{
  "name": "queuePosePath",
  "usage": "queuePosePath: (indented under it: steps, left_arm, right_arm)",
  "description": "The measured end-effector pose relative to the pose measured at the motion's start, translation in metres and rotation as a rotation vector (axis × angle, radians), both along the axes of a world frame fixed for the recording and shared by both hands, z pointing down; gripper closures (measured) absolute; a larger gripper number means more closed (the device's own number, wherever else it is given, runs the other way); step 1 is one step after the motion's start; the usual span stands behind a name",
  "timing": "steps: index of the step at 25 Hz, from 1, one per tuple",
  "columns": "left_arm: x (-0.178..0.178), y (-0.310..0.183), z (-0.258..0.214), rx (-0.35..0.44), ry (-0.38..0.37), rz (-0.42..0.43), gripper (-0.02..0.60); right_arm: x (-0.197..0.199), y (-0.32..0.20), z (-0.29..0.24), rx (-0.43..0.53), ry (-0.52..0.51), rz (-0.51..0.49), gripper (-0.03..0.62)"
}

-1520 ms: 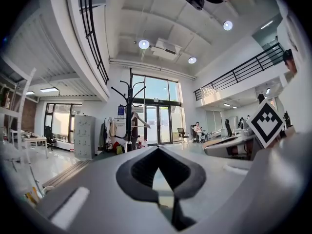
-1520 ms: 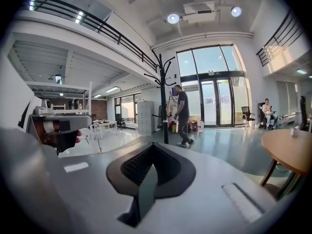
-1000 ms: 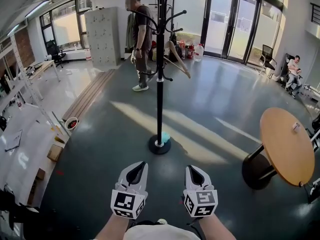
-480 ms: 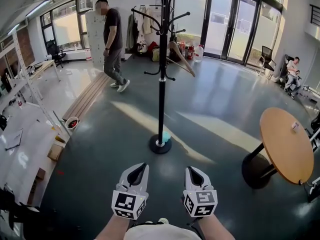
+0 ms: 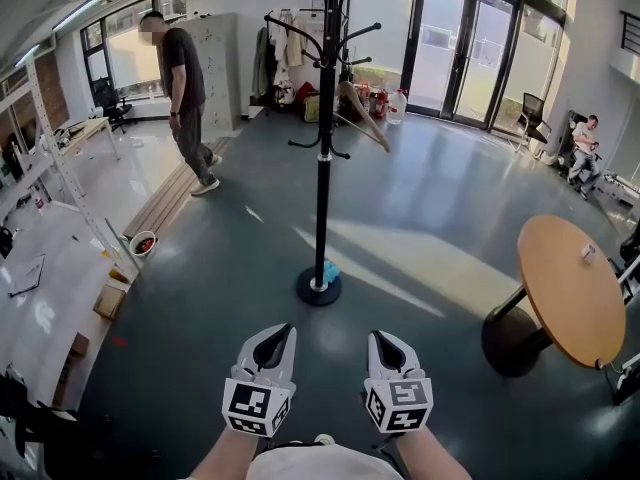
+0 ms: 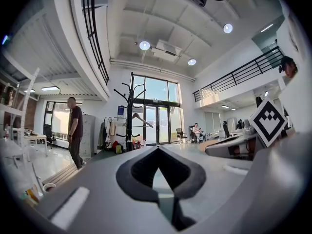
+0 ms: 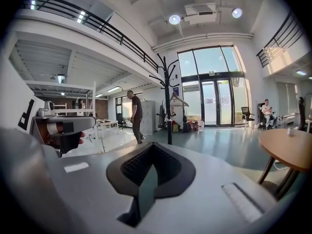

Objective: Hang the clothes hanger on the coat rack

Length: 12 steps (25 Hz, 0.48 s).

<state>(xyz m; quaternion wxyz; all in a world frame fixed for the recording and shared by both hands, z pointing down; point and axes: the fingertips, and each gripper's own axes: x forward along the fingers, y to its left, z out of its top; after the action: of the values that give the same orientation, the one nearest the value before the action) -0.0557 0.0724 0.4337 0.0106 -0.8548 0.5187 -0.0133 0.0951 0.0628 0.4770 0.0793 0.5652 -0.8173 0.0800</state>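
Head view: the black coat rack (image 5: pixel 323 148) stands upright on the grey floor (image 5: pixel 420 198), in the middle of the hall and well ahead of the person holding the grippers. A round wooden table (image 5: pixel 570 288) stands off to its right, and a person (image 5: pixel 185 98) walks past on its left.

The wooden clothes hanger (image 5: pixel 362 123) hangs on the right side of the rack's pole, tilted, from 1 of the curved arms. Which arm carries its hook is too small to tell. No other hanger shows near the grippers, so I judge the task done, with nothing left but to stand clear.

The left gripper (image 5: pixel 284 329) and the right gripper (image 5: pixel 378 336) sit side by side at the bottom of the picture. Both point toward the rack and are well apart from it and from the hanger. In the left gripper view the jaws lie together with nothing between them, and the rack (image 6: pixel 130 111) and hanger (image 6: pixel 142 119) show far off above them. In the right gripper view the jaws are likewise pressed together and empty, with the rack (image 7: pixel 168 101) and hanger (image 7: pixel 178 99) far ahead.
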Motion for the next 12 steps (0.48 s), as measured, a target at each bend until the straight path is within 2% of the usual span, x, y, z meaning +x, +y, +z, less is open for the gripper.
queuePosePath:
  steps: [12]
  left_arm:
    - [0.0003, 0.0034, 0.0058, -0.004, -0.005, -0.007, 0.581]
  right_arm:
    - [-0.0007, 0.003, 0.0047, 0.002, 0.006, -0.009, 0.569]
